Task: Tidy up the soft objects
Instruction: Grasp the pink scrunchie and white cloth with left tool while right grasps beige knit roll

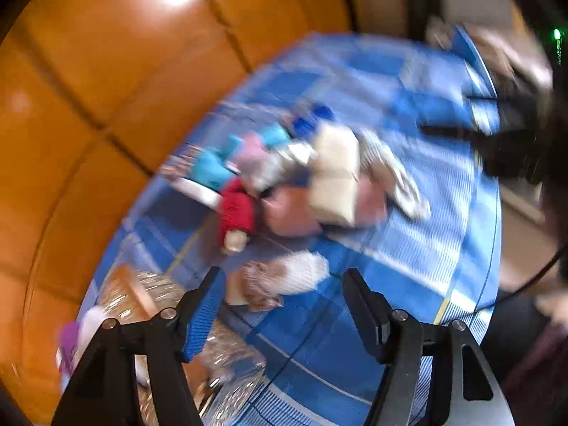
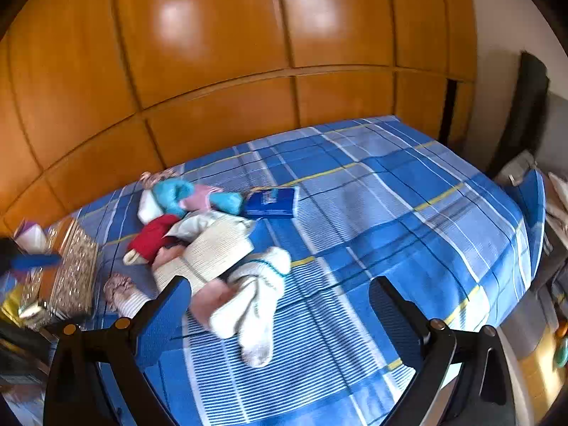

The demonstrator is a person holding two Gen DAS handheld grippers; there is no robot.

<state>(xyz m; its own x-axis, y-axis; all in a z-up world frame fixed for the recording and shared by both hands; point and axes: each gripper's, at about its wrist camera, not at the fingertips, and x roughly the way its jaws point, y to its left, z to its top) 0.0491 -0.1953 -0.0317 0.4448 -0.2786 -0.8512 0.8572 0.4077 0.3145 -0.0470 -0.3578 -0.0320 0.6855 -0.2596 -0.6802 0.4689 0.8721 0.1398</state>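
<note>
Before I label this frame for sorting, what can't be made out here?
- Left wrist view: motion blur smears the soft pile; item types unclear.
- Right wrist view: the glittery box hides its contents behind its wall.
- Right wrist view: blue packet print too small.

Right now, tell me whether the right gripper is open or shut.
Open. In the right wrist view the right gripper has its two fingers spread wide apart with only the blue plaid bedspread showing between them, nothing held.

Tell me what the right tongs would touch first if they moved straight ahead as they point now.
Probably the white sock on the blue checked bedspread. It lies just ahead of the open right tongs, toward their left finger; depth is hard to judge.
</note>
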